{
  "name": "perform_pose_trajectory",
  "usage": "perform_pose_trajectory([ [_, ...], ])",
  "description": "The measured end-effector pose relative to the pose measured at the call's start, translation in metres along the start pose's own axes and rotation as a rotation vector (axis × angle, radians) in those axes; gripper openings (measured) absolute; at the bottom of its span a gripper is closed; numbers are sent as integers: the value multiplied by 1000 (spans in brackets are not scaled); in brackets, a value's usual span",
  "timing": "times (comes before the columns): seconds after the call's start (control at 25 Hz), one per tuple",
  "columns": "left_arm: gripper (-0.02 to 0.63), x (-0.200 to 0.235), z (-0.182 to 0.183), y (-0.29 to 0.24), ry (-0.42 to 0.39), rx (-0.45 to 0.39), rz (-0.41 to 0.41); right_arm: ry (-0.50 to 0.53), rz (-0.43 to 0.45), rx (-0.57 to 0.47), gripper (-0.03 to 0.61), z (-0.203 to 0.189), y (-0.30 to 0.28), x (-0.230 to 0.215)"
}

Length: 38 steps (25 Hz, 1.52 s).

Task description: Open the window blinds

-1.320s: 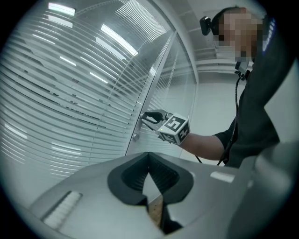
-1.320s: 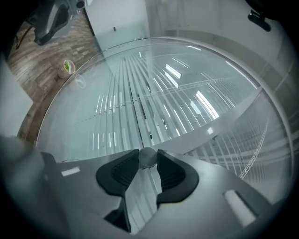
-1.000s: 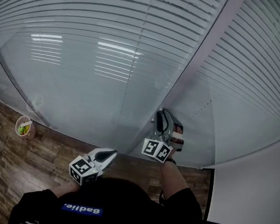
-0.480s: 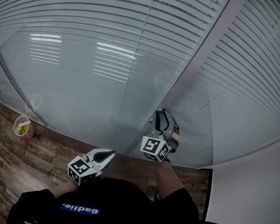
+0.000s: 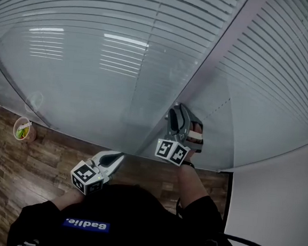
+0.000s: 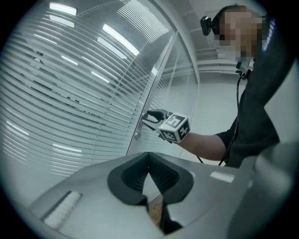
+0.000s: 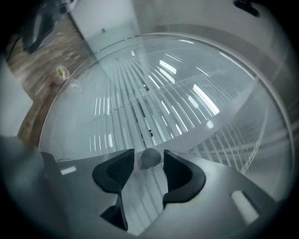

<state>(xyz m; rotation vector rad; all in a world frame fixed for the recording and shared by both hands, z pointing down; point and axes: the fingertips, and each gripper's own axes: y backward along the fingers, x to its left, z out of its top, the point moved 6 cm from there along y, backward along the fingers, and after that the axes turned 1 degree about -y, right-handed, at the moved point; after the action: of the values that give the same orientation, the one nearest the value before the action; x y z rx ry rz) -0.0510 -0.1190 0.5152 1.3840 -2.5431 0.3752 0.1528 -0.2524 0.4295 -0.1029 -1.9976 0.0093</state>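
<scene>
Right claw (image 7: 148, 158) has just been opening. Its jaws stand apart around the round tilt knob (image 7: 150, 158), with the pads off it. Left claw (image 6: 149, 158) waits shut and empty, back from the knob. Blinds (image 5: 124, 31) on both sides of the knob show thin gaps between slats, so they are likely only partly open, and further twists seem left.

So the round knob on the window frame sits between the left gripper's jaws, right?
Not the left. The round knob on the window frame sits between the jaws of the right gripper, which have just been opening. The right gripper view shows it.
</scene>
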Motion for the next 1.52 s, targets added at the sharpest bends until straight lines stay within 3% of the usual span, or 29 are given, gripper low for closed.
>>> perform_pose_trajectory([
  [0.08, 0, -1, 3, 1, 5, -1, 3, 169, -6, -7, 184, 2, 2, 0],
  [0.16, 0, -1, 4, 1, 9, -1, 2, 267, 0, 2, 182, 1, 1, -1],
  [0.32, 0, 1, -6, 0, 9, 2, -2, 359, 6, 9, 144, -5, -3, 7],
  [0.44, 0, 0, -7, -1, 11, 1, -4, 363, 13, 7, 126, -5, -3, 7],
  [0.6, 0, -2, -1, -3, 16, 1, -6, 262, 13, 8, 126, -3, -3, -2],
  [0.88, 0, -4, 3, -3, 14, 3, -4, -32, -2, 10, 126, 1, -3, -12],
  [1.52, 0, -1, 5, -4, 6, 3, 4, -459, 3, 54, 127, 0, -6, -19],
])
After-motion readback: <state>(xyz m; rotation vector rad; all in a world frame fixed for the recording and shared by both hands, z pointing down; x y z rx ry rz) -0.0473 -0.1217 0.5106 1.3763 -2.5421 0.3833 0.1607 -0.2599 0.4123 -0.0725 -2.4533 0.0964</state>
